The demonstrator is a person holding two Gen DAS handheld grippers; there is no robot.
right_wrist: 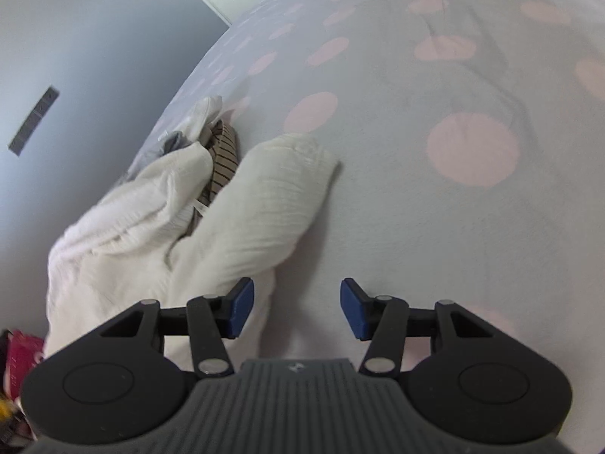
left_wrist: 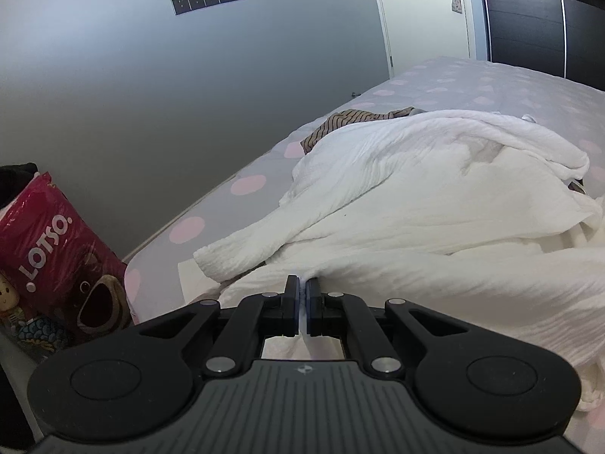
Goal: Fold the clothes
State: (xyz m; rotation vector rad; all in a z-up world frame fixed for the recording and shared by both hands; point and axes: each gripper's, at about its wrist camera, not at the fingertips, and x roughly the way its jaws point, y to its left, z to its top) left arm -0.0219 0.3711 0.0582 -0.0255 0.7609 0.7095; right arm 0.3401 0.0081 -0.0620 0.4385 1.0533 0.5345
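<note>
A crumpled white ribbed garment [left_wrist: 416,189] lies spread over the bed, one sleeve trailing toward the bed's left edge. My left gripper [left_wrist: 302,283] is shut on a fold of this white fabric, which is pinched between the two pads and hangs down behind them. In the right wrist view the same white garment [right_wrist: 245,219] lies to the left, a rounded sleeve end pointing up the bed. My right gripper [right_wrist: 297,302] stands open just above the sheet, its left pad [right_wrist: 242,306] over the garment's edge, and nothing is pressed between the pads.
A brown striped garment [left_wrist: 340,121] [right_wrist: 223,155] lies partly under the white one. The bedsheet [left_wrist: 472,79] [right_wrist: 435,227] is pale with pink dots. A red LOTSO bag [left_wrist: 56,249] stands by the bed's left side near the grey wall. A white door [left_wrist: 419,11] is beyond.
</note>
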